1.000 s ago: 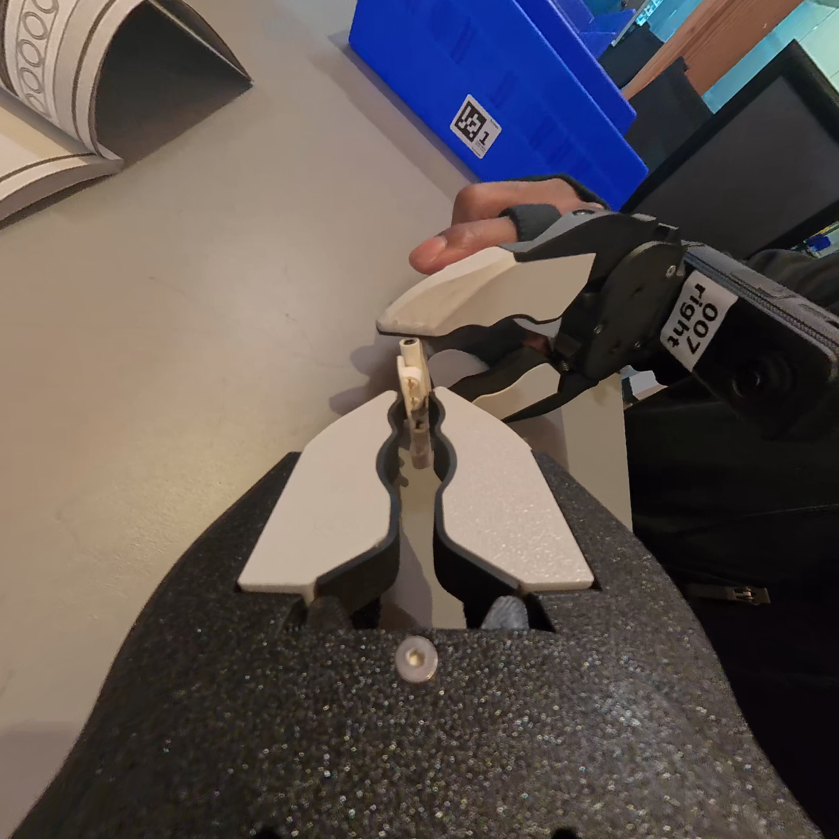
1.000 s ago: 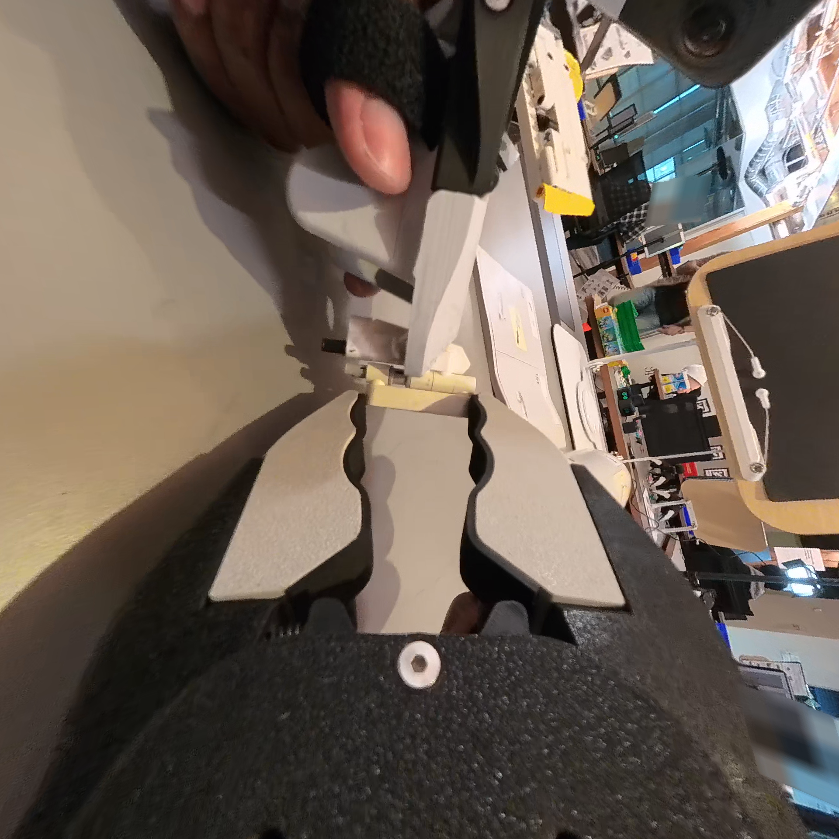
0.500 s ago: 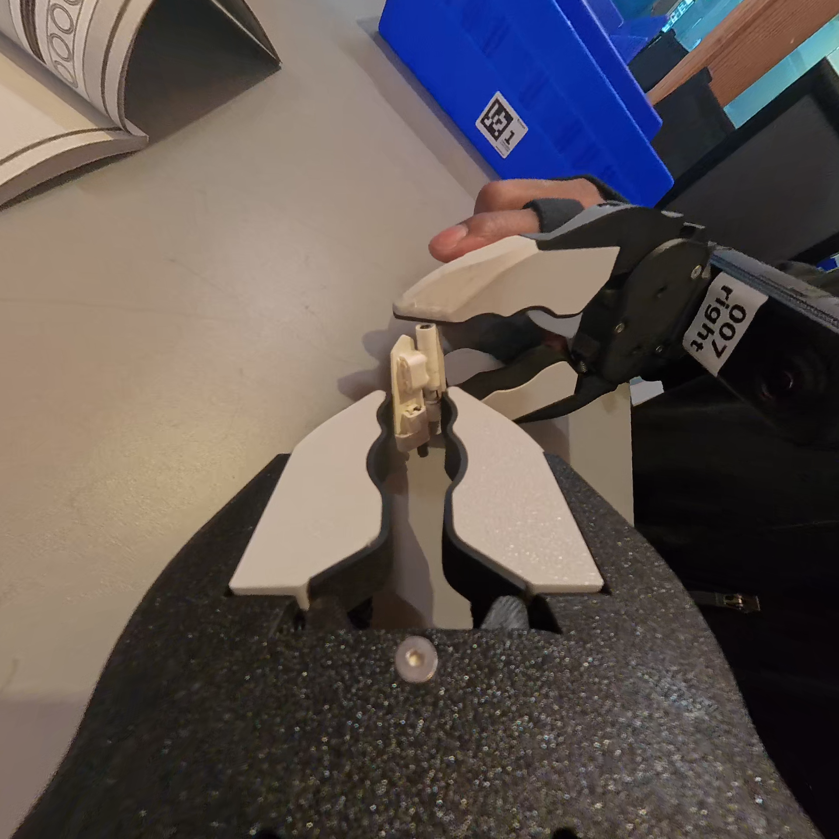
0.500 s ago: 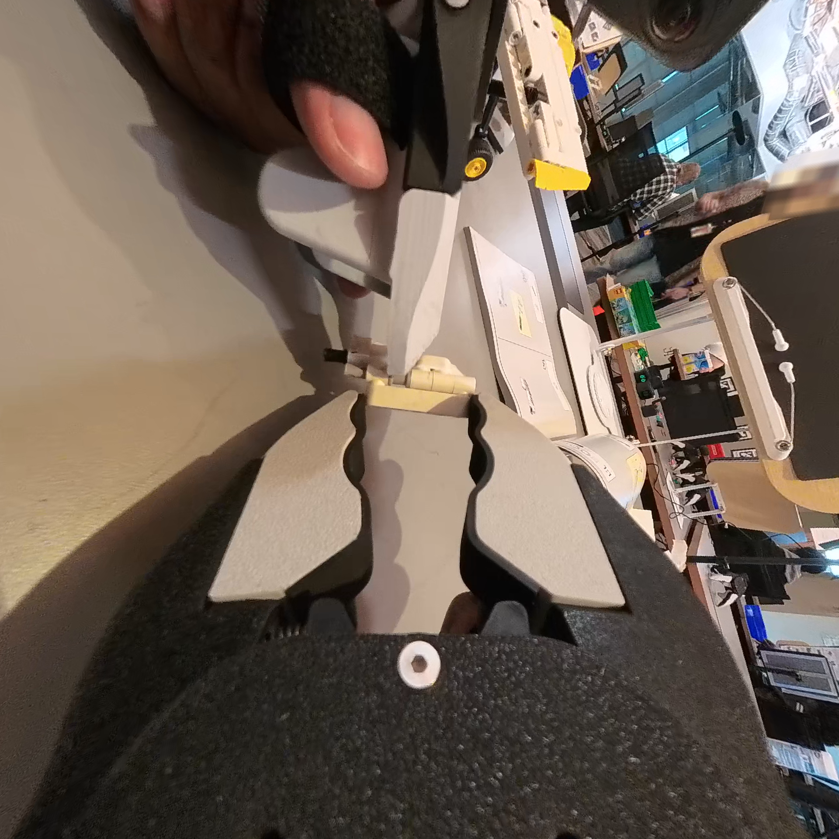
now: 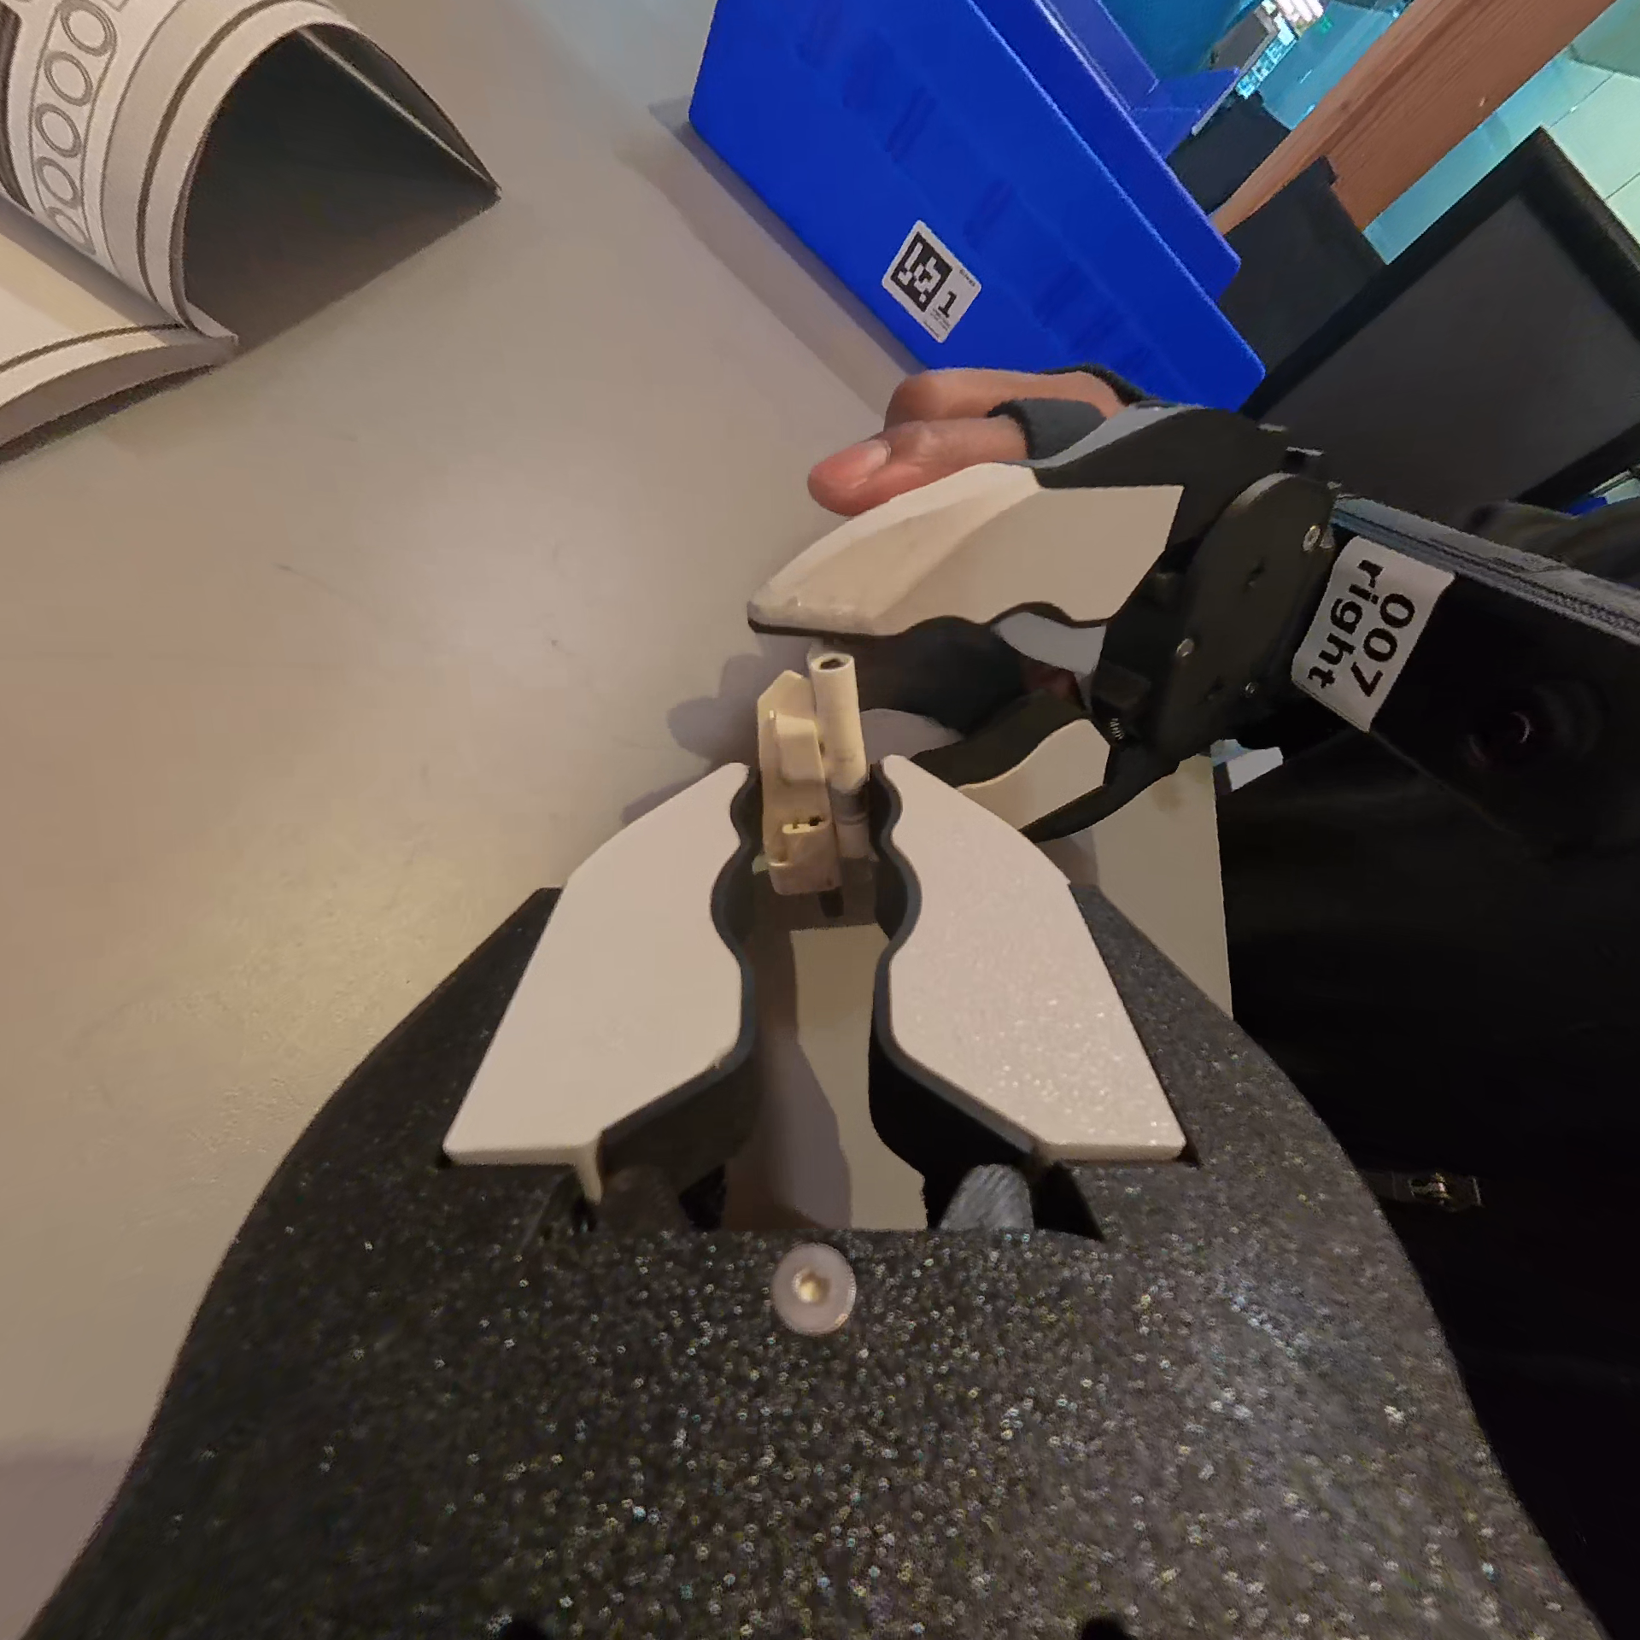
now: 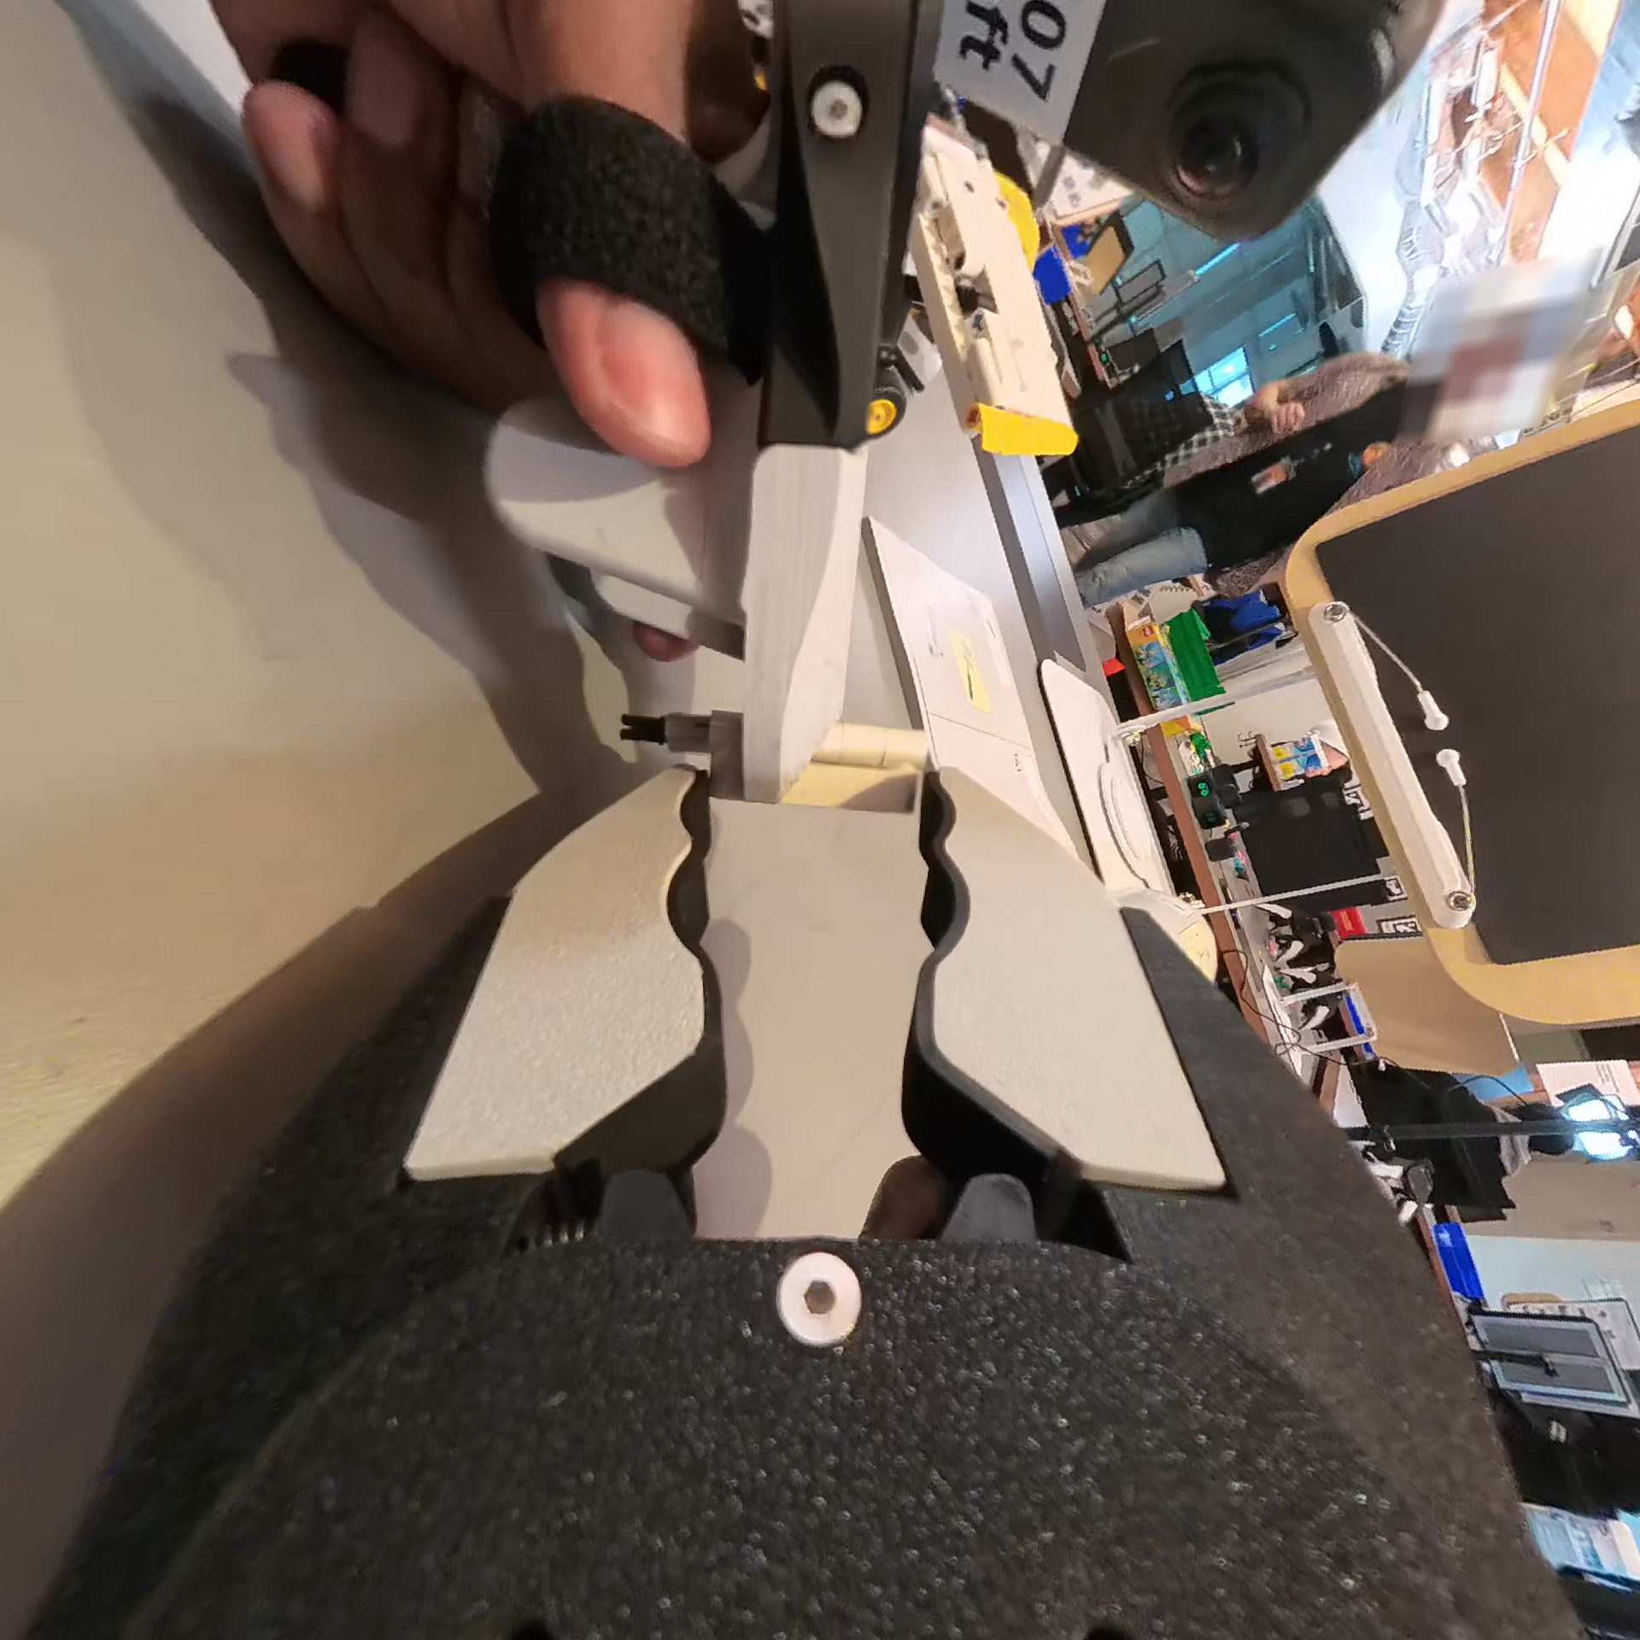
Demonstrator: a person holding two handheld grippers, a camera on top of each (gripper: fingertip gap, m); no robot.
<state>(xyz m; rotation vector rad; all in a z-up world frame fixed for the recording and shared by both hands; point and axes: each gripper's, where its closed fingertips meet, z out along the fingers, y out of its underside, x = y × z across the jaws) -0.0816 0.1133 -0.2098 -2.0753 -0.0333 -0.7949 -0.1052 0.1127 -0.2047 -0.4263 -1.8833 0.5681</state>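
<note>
Two grippers are sharing one little cream plastic connector (image 5: 803, 781) here, right in the middle of both frames. The left gripper (image 5: 812, 790) is sitting with its jaws a bit apart and the connector standing between them; can't tell if they're actually pinching it. The right gripper (image 6: 812, 781) is clamping its wider-spread jaws on the connector's two ends, one tip above and one below in the left view. One blue bin (image 5: 958, 169) is sitting upper right on the table (image 5: 355, 621), and one open booklet (image 5: 106, 177) upper left.
</note>
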